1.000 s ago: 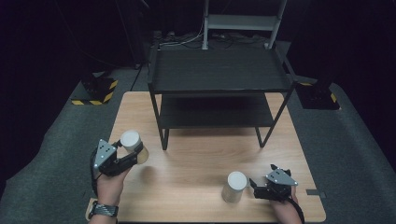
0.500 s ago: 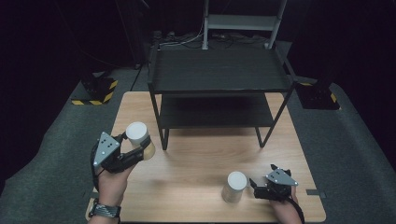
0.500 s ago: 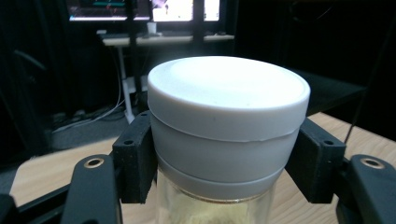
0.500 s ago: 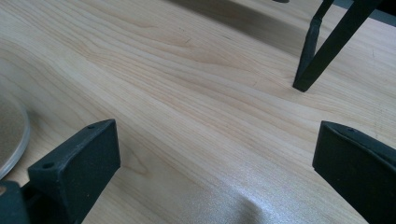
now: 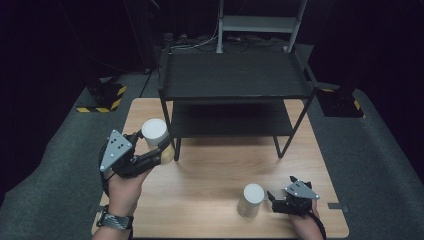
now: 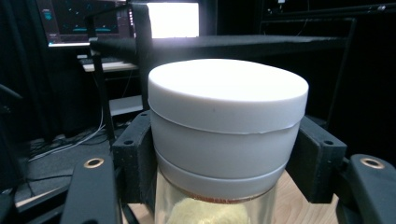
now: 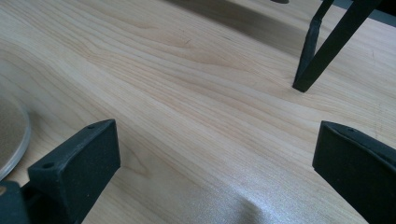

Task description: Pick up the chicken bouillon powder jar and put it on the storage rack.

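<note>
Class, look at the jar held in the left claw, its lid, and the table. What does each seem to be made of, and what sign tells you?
Jar: clear glass or plastic, since yellowish contents show through; which one is unclear.
Lid: matte white plastic, probably, smooth with a moulded seam line.
Table: light wood or wood-look laminate, with visible grain and a soft sheen.

Right gripper (image 7: 212,163) gapes over table (image 7: 187,93) — perhaps a jar (image 7: 11,135) at left.
</note>
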The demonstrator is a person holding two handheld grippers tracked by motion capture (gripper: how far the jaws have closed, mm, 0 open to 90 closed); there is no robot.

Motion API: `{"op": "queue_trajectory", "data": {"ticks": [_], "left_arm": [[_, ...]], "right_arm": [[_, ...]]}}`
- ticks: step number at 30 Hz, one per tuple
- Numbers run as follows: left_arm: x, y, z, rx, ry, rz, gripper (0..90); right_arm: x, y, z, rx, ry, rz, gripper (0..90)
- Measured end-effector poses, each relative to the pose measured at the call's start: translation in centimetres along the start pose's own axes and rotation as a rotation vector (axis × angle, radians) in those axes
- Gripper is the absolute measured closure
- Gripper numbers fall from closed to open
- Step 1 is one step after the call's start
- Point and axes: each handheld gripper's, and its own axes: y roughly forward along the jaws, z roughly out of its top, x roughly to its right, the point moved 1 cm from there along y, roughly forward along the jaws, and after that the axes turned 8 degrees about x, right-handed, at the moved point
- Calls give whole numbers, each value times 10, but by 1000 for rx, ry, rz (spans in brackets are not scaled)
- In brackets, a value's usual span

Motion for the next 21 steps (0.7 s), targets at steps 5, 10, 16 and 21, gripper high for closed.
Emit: {"op": "queue_trajectory", "data": {"ticks": [5, 10, 16, 21], "left_arm": [[0, 7, 12, 10, -14, -18, 340], [1, 14, 25, 25, -10, -26, 340], [1, 24, 41, 36, -11, -39, 340], [0, 33, 51, 47, -18, -44, 340]], "right_arm": [[0, 0, 0, -1, 0, 2, 2], [1, 0, 0, 0, 1, 4, 2], [1, 0, 0, -1, 0, 7, 2], [1, 0, 0, 0, -2, 8, 2]]}}
